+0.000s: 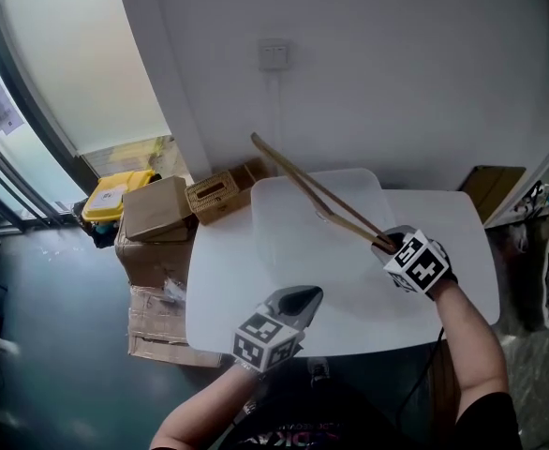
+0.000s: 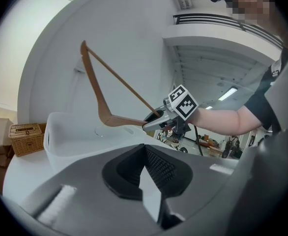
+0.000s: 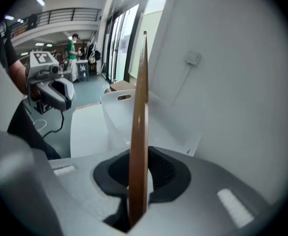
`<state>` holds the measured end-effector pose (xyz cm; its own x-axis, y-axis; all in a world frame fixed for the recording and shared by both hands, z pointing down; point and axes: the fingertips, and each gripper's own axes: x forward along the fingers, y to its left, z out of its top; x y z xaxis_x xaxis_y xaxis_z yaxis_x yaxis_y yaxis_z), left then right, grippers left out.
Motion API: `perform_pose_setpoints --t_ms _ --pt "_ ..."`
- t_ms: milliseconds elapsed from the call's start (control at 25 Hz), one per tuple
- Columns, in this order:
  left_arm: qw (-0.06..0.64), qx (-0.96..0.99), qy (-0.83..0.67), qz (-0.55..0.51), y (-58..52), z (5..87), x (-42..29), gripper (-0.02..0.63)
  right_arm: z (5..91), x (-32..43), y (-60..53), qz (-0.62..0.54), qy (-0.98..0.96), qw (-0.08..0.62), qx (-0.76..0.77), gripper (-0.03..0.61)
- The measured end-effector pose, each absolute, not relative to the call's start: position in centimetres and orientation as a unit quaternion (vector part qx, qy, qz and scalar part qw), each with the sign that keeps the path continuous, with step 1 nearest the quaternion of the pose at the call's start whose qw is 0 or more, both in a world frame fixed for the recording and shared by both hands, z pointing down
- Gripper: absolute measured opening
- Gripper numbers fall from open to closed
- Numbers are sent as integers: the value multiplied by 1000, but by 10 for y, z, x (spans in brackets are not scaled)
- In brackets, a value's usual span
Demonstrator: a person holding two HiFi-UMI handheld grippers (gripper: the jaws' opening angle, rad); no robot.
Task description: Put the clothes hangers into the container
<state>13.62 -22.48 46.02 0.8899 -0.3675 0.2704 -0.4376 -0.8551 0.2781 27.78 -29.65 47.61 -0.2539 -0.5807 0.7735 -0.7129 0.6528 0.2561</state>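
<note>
A wooden clothes hanger (image 1: 317,190) slants up over the white plastic container (image 1: 260,242) on the white table (image 1: 228,298). My right gripper (image 1: 385,243) is shut on one end of the hanger, at the container's right side. In the right gripper view the hanger (image 3: 141,107) rises edge-on from between the pads (image 3: 163,173), with the container (image 3: 117,107) behind it. My left gripper (image 1: 303,298) hangs near the table's front edge, jaws together and empty. In the left gripper view the hanger (image 2: 104,112) is above the container (image 2: 70,132), and the right gripper (image 2: 151,124) holds it.
A wicker basket (image 1: 220,193) sits at the table's back left corner. Cardboard boxes (image 1: 157,209) and a yellow bin (image 1: 115,193) stand on the floor to the left. A wall with a socket (image 1: 274,54) is close behind the table. A brown board (image 1: 495,190) leans at the right.
</note>
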Motion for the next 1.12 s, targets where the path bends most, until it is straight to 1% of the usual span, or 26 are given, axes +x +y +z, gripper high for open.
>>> perform_pose_setpoints --t_ms 240,400,840,1120 --pt "159 958 -207 119 -251 458 164 5 488 299 -321 8 -750 576 326 57" --pt "152 959 -202 129 -262 460 182 5 497 314 -335 -19 -724 630 279 56" --pt "162 957 -198 140 -282 474 212 5 511 318 -373 -60 -690 692 204 57" --pt "167 955 -201 138 -292 477 219 5 493 342 -394 -109 -658 720 192 57"
